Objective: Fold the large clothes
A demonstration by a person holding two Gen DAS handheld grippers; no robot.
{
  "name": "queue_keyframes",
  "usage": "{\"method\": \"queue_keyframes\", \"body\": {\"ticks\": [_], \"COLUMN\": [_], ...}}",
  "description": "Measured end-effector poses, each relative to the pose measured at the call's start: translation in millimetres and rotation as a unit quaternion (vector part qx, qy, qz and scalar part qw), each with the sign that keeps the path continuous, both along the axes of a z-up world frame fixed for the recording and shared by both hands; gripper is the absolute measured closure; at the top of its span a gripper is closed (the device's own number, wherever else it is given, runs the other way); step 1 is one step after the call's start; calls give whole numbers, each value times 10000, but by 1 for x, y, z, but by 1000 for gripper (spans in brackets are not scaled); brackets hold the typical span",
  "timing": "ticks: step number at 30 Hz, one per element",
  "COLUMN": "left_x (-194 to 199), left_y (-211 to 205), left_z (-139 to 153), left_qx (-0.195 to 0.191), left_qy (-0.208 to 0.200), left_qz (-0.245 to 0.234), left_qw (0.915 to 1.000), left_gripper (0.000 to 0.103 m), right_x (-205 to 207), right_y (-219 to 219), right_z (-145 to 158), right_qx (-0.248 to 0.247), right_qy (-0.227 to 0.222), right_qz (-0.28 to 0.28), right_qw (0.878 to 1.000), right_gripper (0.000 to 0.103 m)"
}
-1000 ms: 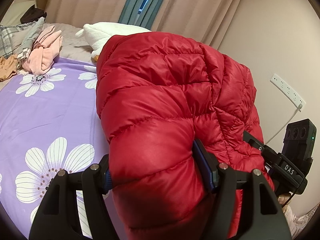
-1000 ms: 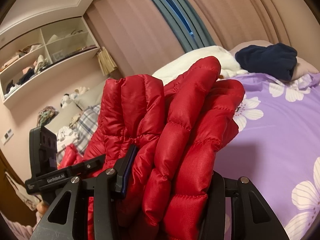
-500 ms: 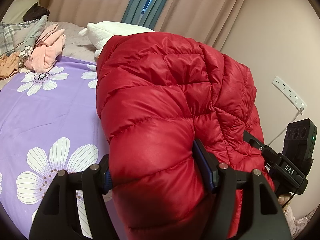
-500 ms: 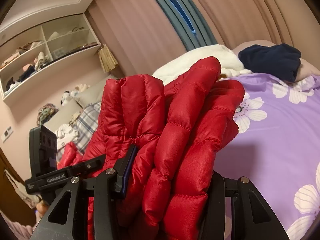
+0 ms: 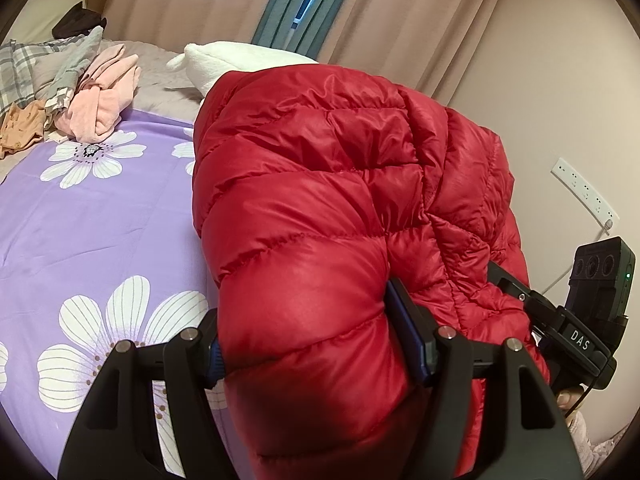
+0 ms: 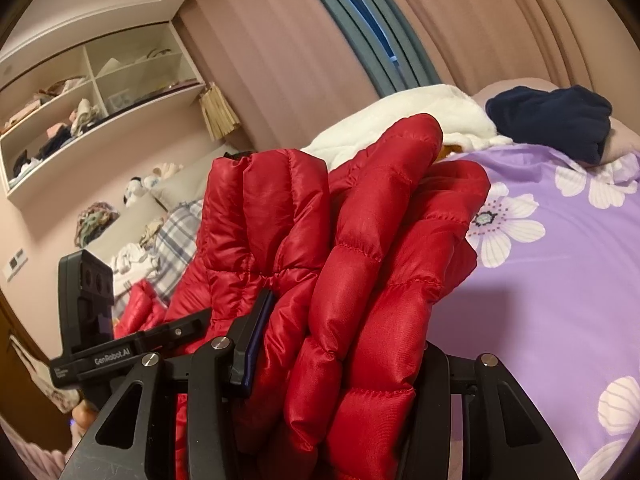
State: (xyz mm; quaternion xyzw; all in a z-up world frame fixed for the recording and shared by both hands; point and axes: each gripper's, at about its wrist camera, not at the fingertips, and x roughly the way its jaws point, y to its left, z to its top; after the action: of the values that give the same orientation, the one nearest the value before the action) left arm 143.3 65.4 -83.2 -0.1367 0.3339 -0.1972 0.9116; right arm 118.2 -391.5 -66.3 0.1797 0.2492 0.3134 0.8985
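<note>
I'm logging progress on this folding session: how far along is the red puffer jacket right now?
Done so far: the red puffer jacket is gathered up, bunched in thick layers. In hand: the left gripper and the right gripper are each clamped on a wad of it, holding it above the purple floral bedsheet. Left: laying it down and making a neat fold; no finished fold shows. A pink garment pile also lies unfolded.

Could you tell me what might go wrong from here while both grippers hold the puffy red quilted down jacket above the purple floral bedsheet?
1. The puffy red quilted down jacket is slick and thick; the left gripper and right gripper pinch only bunched padding, so it could slip out.
2. Its several bunched layers in the right gripper may set down uneven, spoiling the fold.
3. The white fleece blanket and pink crumpled garment lie on the purple floral bedsheet; the jacket might land on them.
</note>
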Motion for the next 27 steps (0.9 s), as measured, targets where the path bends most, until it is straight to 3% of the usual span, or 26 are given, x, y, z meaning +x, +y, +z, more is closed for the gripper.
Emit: {"method": "queue_keyframes", "body": {"ticks": [27], "left_x": [-5], "left_y": [-2], "left_z": [2], "left_qx": [-46], "left_qy": [158], "left_qz": [193], "left_qw": [9997], "left_gripper": [36], "right_x": [14], "right_y": [11], "right_z": [0], "right_qx": [-99], "right_qy": [78], "right_qz": [112], "right_qw": [9999], "right_gripper": [56]}}
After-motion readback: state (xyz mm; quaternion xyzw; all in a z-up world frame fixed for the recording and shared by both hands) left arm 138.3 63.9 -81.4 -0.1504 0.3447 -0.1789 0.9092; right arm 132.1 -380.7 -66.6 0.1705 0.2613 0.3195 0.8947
